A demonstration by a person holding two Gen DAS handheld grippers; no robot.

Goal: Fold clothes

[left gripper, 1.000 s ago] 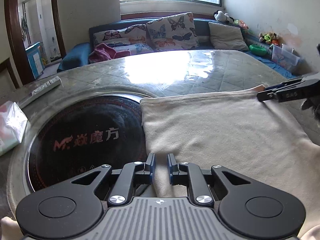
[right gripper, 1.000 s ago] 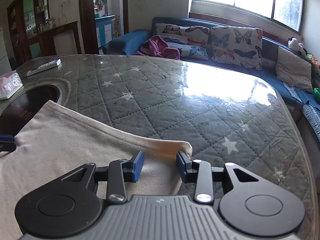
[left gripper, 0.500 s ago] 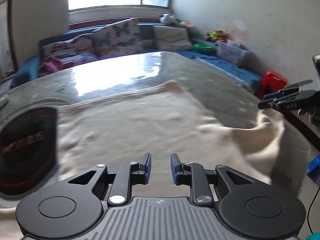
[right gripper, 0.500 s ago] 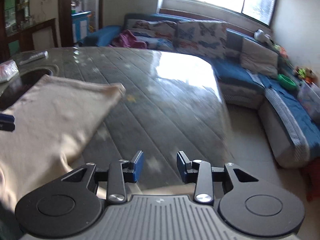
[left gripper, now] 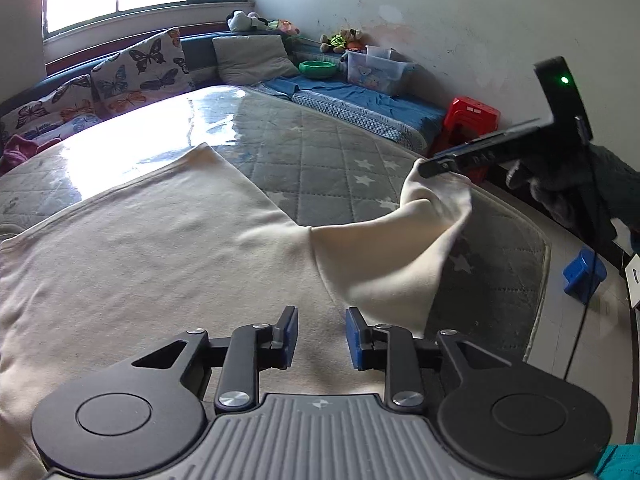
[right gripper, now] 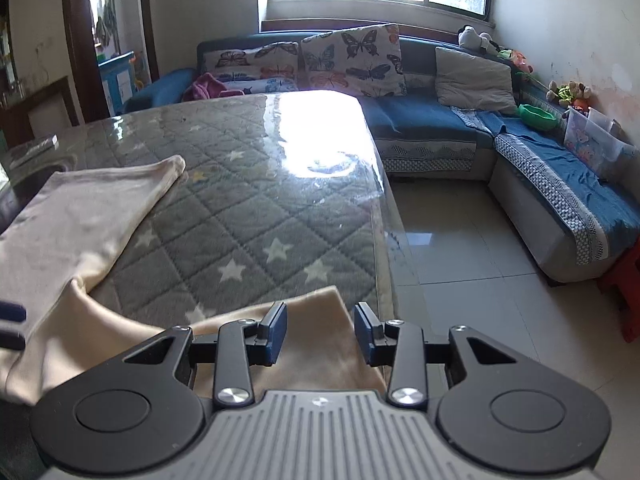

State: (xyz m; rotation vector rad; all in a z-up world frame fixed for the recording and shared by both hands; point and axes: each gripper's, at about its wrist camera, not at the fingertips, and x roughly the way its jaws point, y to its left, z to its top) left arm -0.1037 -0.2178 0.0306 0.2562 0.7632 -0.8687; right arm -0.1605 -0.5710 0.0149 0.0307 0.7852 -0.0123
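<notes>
A cream shirt (left gripper: 160, 264) lies spread on the grey quilted star-pattern table cover (left gripper: 344, 160). My left gripper (left gripper: 318, 334) is open just above the shirt's near part, holding nothing. In the left wrist view my right gripper (left gripper: 430, 168) has one sleeve (left gripper: 404, 252) lifted off the table, the cloth hanging from its tip. In the right wrist view the right gripper (right gripper: 320, 330) has its jaws apart, with the sleeve end (right gripper: 316, 320) lying between and under the fingers; whether it pinches the cloth is unclear. The shirt body (right gripper: 80, 224) lies at left.
The table edge (right gripper: 386, 240) runs close on the right, with tiled floor (right gripper: 472, 280) beyond. A blue sofa (right gripper: 540, 172) with butterfly cushions (right gripper: 352, 60) lines the walls. A red stool (left gripper: 468, 120) and a blue object (left gripper: 582, 276) sit on the floor.
Both grippers have swung right, from the shirt's far hem to its side. The right gripper now has the sleeve raised off the table; the left hovers open by the sleeve's base.
</notes>
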